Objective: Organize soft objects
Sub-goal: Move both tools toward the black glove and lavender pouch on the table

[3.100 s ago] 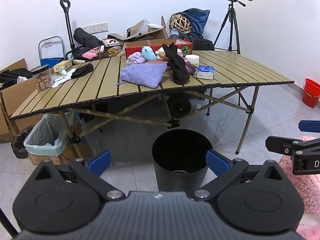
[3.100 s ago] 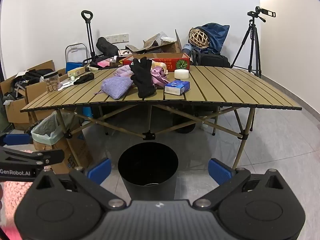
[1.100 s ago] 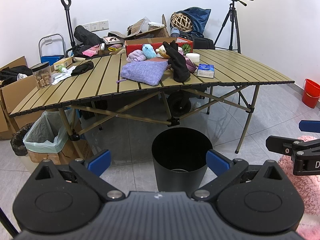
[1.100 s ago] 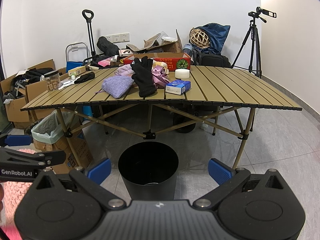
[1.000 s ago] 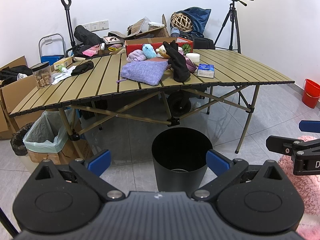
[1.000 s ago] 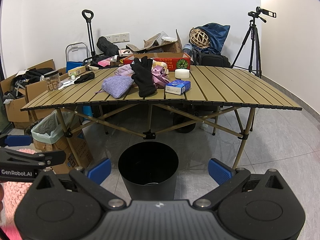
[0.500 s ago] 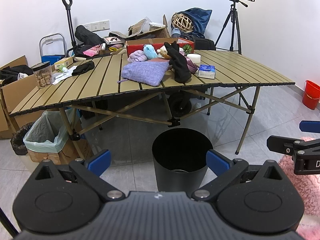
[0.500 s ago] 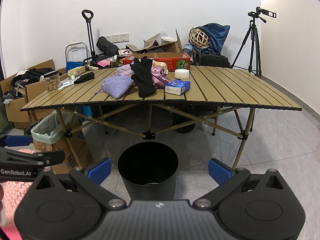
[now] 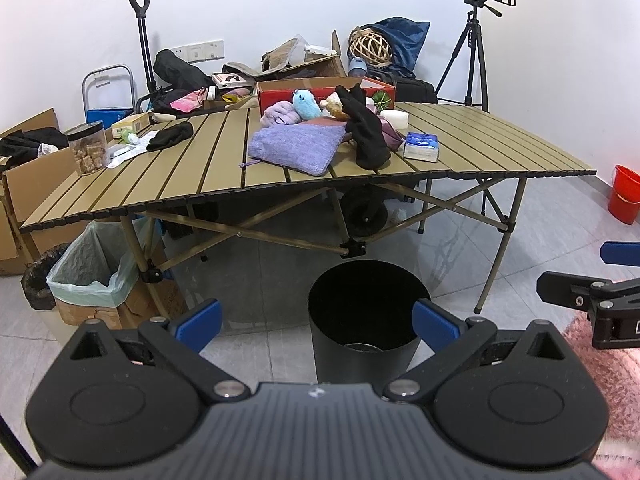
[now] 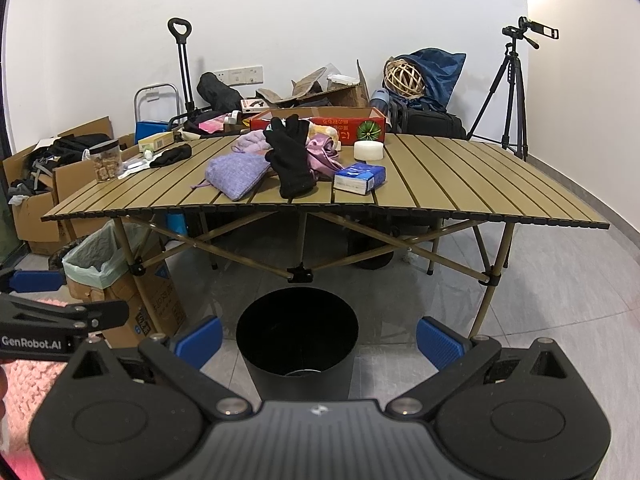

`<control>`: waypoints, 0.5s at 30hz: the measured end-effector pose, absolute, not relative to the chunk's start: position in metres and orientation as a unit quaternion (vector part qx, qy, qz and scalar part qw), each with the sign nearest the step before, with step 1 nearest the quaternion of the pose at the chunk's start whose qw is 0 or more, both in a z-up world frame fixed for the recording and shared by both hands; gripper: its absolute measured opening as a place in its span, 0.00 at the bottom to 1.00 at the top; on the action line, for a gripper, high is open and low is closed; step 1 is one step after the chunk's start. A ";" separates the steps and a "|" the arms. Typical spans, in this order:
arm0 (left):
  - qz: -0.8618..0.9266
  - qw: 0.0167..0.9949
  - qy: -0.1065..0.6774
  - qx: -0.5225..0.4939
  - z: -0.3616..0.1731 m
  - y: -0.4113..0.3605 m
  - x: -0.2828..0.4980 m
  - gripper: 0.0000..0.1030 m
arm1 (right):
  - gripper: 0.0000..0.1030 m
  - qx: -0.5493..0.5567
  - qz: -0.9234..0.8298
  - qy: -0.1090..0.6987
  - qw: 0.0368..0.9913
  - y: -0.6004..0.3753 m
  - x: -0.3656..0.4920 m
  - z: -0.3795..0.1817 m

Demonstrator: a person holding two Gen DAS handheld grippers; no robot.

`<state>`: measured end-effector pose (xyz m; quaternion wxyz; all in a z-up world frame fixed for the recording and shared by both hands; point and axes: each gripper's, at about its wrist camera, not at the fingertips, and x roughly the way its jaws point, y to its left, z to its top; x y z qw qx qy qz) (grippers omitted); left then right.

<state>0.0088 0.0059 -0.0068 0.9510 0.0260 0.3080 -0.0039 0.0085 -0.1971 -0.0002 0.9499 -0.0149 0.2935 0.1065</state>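
On the slatted folding table (image 9: 192, 176) (image 10: 460, 184) lies a heap of soft things: a purple knitted pouch (image 9: 296, 150) (image 10: 238, 172), a black glove (image 9: 366, 130) (image 10: 292, 160), a lilac plush (image 9: 278, 112), a blue plush (image 9: 305, 103) and pink cloth (image 10: 322, 154). A second black glove (image 9: 170, 138) (image 10: 170, 156) lies farther left. A black bin (image 9: 362, 312) (image 10: 296, 340) stands on the floor in front of the table. My left gripper (image 9: 316, 322) and right gripper (image 10: 318, 338) both hang open and empty over the bin, well short of the table.
A blue tissue pack (image 9: 420, 146) (image 10: 360, 178), a white roll (image 10: 369, 149), a red cardboard box (image 9: 320, 90) and a jar (image 9: 86, 152) share the table. A lined bin (image 9: 88, 272), cardboard boxes, a tripod (image 9: 474, 52) and a red bucket (image 9: 624, 194) surround it.
Both grippers have risen a little and edged slightly toward the table. Nothing on the table has moved.
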 end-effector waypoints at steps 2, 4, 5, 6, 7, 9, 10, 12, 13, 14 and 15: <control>-0.002 0.951 0.307 0.026 -0.007 0.006 0.012 1.00 | 1.00 -0.015 0.106 0.293 0.950 -0.197 0.009 0.000; -0.001 0.952 0.306 0.025 -0.007 0.006 0.015 1.00 | 1.00 -0.015 0.107 0.293 0.950 -0.197 0.010 0.000; 0.000 0.952 0.305 0.025 -0.007 0.007 0.017 1.00 | 1.00 -0.015 0.107 0.294 0.950 -0.195 0.012 -0.002; 0.001 0.952 0.304 0.025 -0.007 0.008 0.019 1.00 | 1.00 -0.015 0.107 0.294 0.950 -0.193 0.013 -0.003; 0.001 0.953 0.303 0.025 -0.007 0.009 0.020 1.00 | 1.00 -0.015 0.107 0.294 0.950 -0.193 0.015 -0.003; 0.003 0.953 0.302 0.024 -0.007 0.011 0.024 1.00 | 1.00 -0.015 0.107 0.293 0.950 -0.191 0.020 -0.004; 0.004 0.954 0.300 0.023 -0.007 0.011 0.027 1.00 | 1.00 -0.015 0.108 0.292 0.950 -0.189 0.025 -0.003; 0.007 0.954 0.298 0.022 -0.007 0.013 0.031 1.00 | 1.00 -0.013 0.109 0.290 0.951 -0.189 0.030 -0.002; 0.009 0.955 0.297 0.021 -0.006 0.014 0.033 1.00 | 1.00 -0.013 0.109 0.289 0.951 -0.188 0.033 -0.002; 0.010 0.955 0.295 0.020 -0.006 0.015 0.035 1.00 | 1.00 -0.012 0.109 0.287 0.952 -0.188 0.036 -0.001; 0.012 0.956 0.293 0.019 -0.005 0.016 0.038 1.00 | 1.00 -0.011 0.110 0.286 0.952 -0.188 0.039 -0.001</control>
